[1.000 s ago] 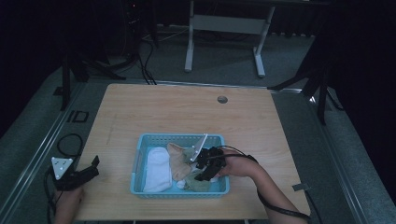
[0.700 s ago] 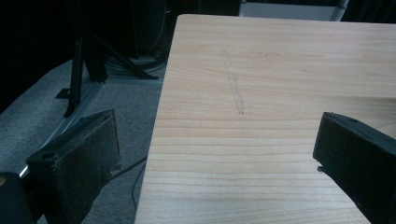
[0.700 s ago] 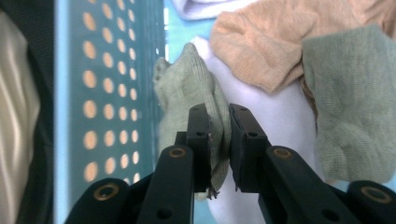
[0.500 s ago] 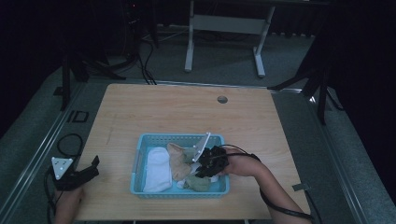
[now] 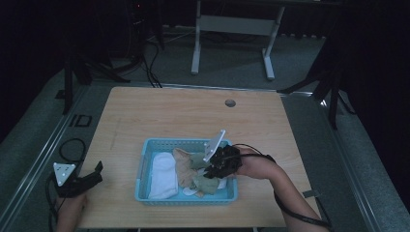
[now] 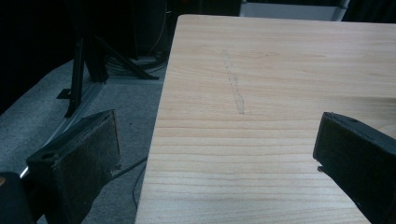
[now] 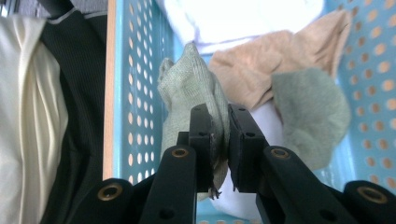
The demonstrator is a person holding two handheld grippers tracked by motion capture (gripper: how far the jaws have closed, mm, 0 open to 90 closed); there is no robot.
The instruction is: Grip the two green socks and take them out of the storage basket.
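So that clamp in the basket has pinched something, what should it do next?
Probably lift straight up. The right gripper has its jaws shut on a green sock that lies among other cloths inside the blue basket, so raising it should free it.

Green sock [image 7: 194,93]: we see its lower part hidden between the closed jaws of the right gripper [image 7: 219,140].
White cloth [image 7: 243,16]: cut off by the top edge.
Left gripper [image 6: 215,154]: we see both jaw bases cut off below.
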